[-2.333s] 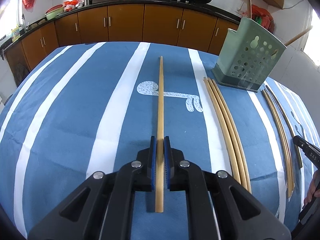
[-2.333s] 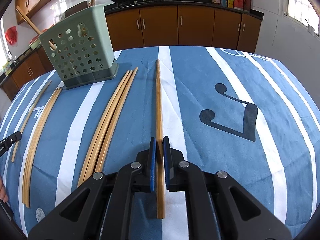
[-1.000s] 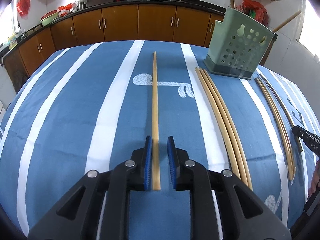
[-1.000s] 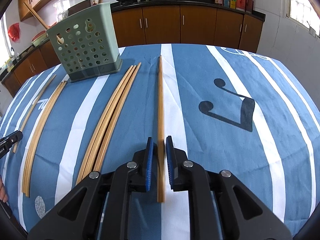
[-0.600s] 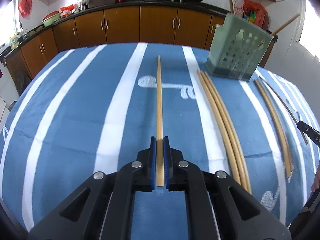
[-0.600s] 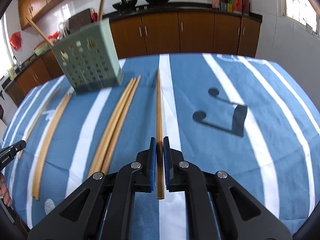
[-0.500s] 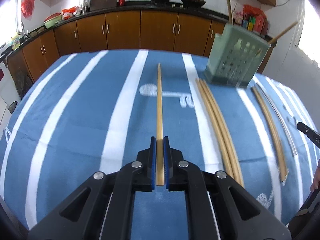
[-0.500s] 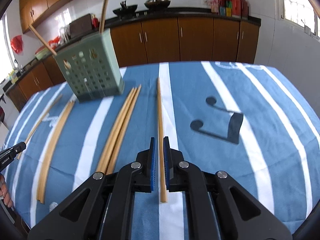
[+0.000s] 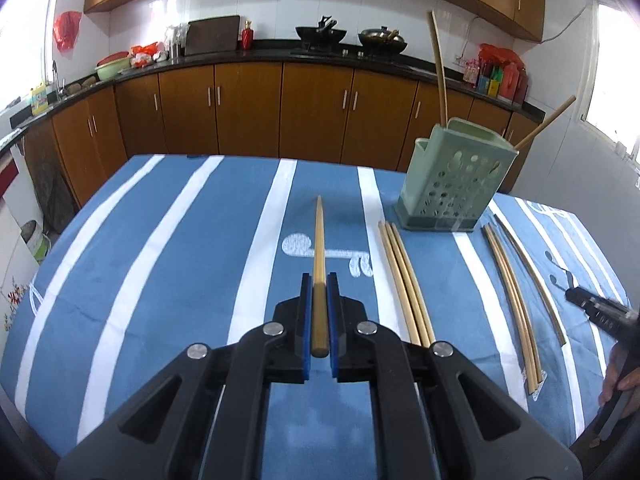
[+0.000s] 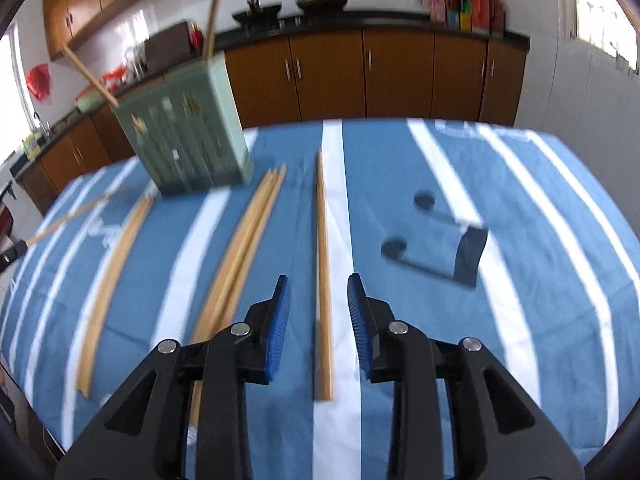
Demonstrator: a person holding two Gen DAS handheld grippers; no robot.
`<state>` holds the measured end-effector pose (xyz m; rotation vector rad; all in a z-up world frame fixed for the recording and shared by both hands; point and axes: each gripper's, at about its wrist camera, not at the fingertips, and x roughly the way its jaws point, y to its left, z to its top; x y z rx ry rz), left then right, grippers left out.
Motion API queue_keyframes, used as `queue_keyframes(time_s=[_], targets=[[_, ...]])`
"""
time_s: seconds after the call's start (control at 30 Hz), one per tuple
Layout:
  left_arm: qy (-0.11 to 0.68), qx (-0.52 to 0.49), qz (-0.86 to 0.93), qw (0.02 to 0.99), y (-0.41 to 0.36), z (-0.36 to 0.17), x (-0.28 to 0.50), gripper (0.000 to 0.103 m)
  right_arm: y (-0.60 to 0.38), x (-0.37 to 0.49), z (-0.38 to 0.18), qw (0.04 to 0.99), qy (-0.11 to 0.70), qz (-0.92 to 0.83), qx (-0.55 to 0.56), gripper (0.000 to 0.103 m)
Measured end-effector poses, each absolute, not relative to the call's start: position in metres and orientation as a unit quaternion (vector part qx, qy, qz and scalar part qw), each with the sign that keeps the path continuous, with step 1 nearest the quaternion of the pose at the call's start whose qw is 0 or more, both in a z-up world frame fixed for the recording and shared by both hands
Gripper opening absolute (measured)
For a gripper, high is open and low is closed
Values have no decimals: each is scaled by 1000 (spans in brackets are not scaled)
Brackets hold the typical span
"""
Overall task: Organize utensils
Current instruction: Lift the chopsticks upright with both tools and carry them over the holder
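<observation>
**Left gripper clamped on chopstick; right gripper released**

Left wrist view, left to right: the left gripper (image 9: 319, 280) sits low centre, blue pads pressed on a single chopstick (image 9: 319, 264) that points toward the frame's top. Right of it, three chopsticks (image 9: 404, 280) lie on the blue striped tablecloth (image 9: 160, 264). The green holder (image 9: 456, 184) stands upper right, two sticks leaning in it.

Right wrist view (blurred): holder upper left; bundle beside it; the right gripper (image 10: 319, 292), low centre, has just been opening, jaws apart, another chopstick (image 10: 322, 280) lying between them untouched.
</observation>
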<state>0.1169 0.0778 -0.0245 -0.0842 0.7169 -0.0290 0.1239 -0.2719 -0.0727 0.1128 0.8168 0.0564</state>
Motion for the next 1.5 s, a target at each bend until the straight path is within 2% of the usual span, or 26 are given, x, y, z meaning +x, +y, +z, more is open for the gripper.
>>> queue_keyframes(time_s=[0.07,0.13,0.27,0.37,1.1,1.5], targets=[[356,-43,-14,933,78,-29,118,8,-270,125,-84,909,414,26,48,30],[358,-43,-14,933,77,-30,118,8,-267,127,-95,903,428,24,39,24],[357,-46,-14,933,78,-31,118,8,-263,125,-97,904,427,19,24,8],[355,-48,-14,934,78,-30,119,8,-262,126,-94,903,428,21,26,7],[267,-63,-12,962,81,29,101,8,-272,97,10,964,252,40,71,7],[233,-56,-15,971,81,63,106,8,-270,100,42,976,208,38,59,7]])
